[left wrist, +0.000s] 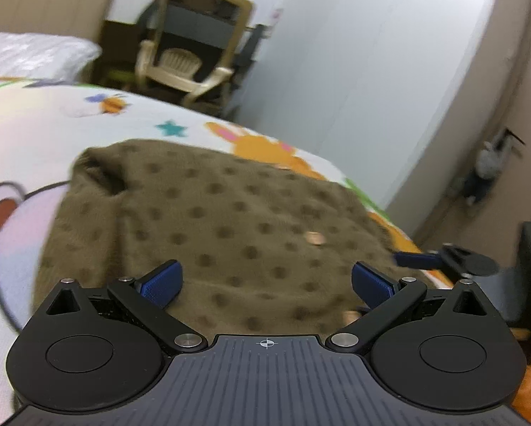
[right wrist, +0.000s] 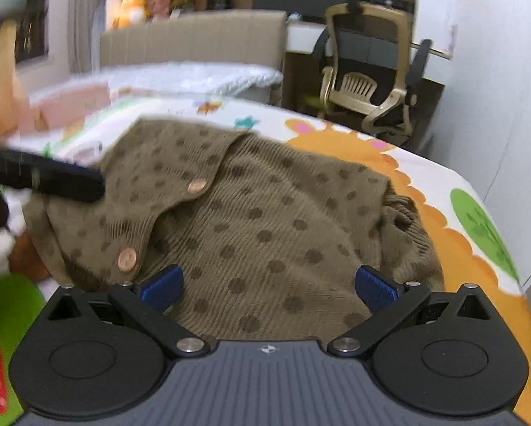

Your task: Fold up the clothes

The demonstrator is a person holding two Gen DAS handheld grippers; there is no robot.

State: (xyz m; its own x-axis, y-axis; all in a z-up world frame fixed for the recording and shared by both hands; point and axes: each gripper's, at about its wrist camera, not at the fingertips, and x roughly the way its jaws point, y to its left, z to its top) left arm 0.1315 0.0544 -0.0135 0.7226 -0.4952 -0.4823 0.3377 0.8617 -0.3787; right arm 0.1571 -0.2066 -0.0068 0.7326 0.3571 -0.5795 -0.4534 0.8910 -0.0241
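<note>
An olive-brown knitted cardigan (left wrist: 212, 220) with dark dots and copper buttons lies on a cartoon-print bed sheet (left wrist: 27, 131). In the right wrist view the cardigan (right wrist: 265, 220) shows a folded-over front flap with two buttons (right wrist: 127, 259). My left gripper (left wrist: 265, 284) is open, its blue pads just above the cardigan, holding nothing. My right gripper (right wrist: 267, 285) is open over the near edge of the cardigan, holding nothing. The right gripper's finger shows at the right in the left wrist view (left wrist: 443, 261). The left gripper shows as a blurred dark bar over the cardigan's left side in the right wrist view (right wrist: 52, 177).
A beige office chair (right wrist: 368, 81) stands by a desk beyond the bed. A white pillow (right wrist: 194, 78) and a tan headboard (right wrist: 194, 39) are at the far end. A white wardrobe wall (left wrist: 372, 71) runs along the bed's right side.
</note>
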